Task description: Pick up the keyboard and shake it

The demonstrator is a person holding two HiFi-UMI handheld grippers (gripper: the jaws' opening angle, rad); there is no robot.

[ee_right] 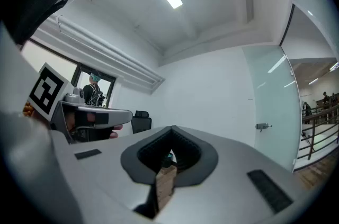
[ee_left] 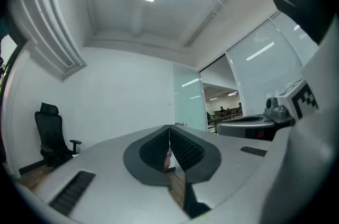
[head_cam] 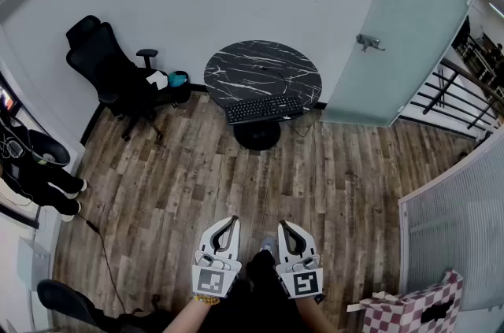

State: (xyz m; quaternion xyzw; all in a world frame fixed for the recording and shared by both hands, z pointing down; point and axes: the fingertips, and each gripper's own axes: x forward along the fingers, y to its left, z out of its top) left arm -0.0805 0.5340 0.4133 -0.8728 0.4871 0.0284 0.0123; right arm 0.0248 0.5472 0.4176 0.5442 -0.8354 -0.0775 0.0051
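Note:
A black keyboard (head_cam: 264, 109) lies on the near edge of a round black marble table (head_cam: 262, 70) across the room in the head view. My left gripper (head_cam: 232, 222) and right gripper (head_cam: 281, 226) hang side by side close to my body, far from the table, both shut with nothing in them. In the left gripper view the left gripper (ee_left: 169, 127) has its jaws pressed together and points toward the far wall. The right gripper (ee_right: 171, 128) in its own view is likewise shut and empty. The keyboard does not show in either gripper view.
A black office chair (head_cam: 110, 72) stands left of the table, with a small teal bin (head_cam: 179, 79) beside it. A frosted glass door (head_cam: 405, 24) is at the right, and a checked bag (head_cam: 417, 308) at the lower right. A cable (head_cam: 98, 241) runs across the wooden floor (head_cam: 236, 182).

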